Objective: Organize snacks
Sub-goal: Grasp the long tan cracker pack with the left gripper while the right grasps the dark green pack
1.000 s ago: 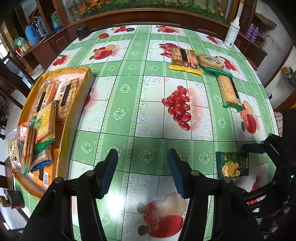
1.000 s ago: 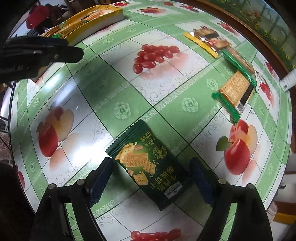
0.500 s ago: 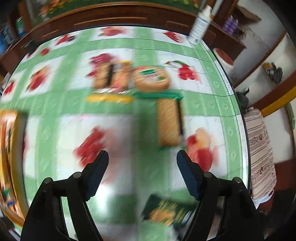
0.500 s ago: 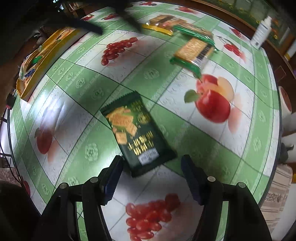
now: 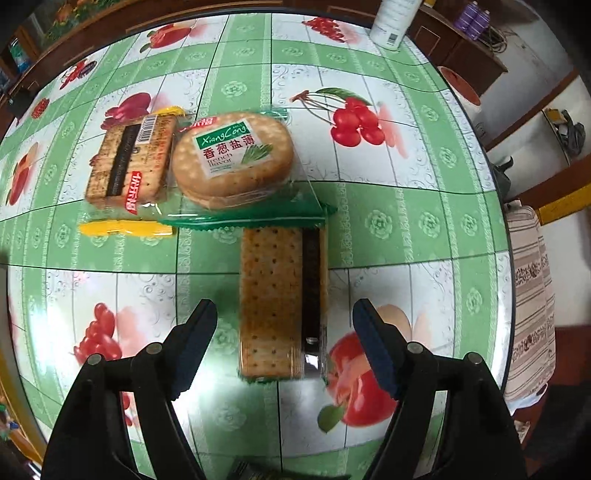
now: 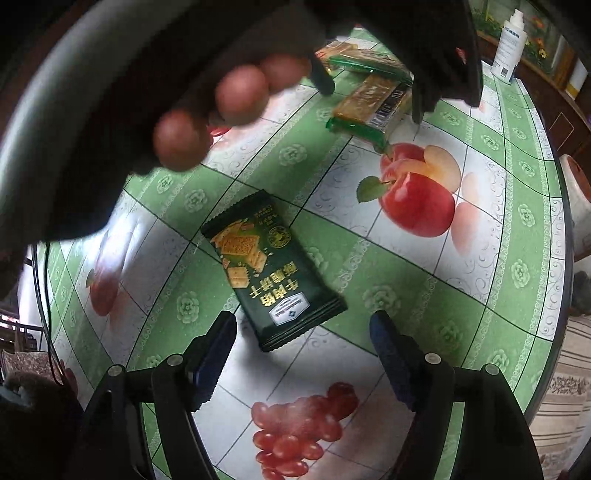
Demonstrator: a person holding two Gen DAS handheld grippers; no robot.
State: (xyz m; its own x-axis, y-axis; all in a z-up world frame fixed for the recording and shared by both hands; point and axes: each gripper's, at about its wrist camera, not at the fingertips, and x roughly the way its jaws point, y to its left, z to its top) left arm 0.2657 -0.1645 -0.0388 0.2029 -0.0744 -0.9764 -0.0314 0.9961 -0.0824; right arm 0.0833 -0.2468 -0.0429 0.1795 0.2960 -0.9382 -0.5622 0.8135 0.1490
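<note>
My left gripper (image 5: 285, 306) points down at the table, open, its jaws standing either side of a long cracker pack (image 5: 273, 295) without touching it. Beyond lie a round cracker pack (image 5: 232, 162) and a yellow-edged cracker pack (image 5: 129, 162). My right gripper (image 6: 302, 317) is open and its jaws are opening. The near end of a dark green cracker pack (image 6: 269, 269) lies flat between its fingertips, unpressed. In the right wrist view the person's hand (image 6: 240, 96) holds the left gripper over the long cracker pack (image 6: 373, 107).
A white bottle (image 5: 391, 22) stands at the far edge of the round fruit-print table (image 5: 424, 221). The table's rim curves close on the right, with a striped cushion (image 5: 532, 295) beyond it. The hand and arm block the upper left of the right wrist view.
The left gripper has swung from beside the yellow tray to over the long cracker pack, with its jaws wider. The right gripper rolled, and the left hand entered its view.
</note>
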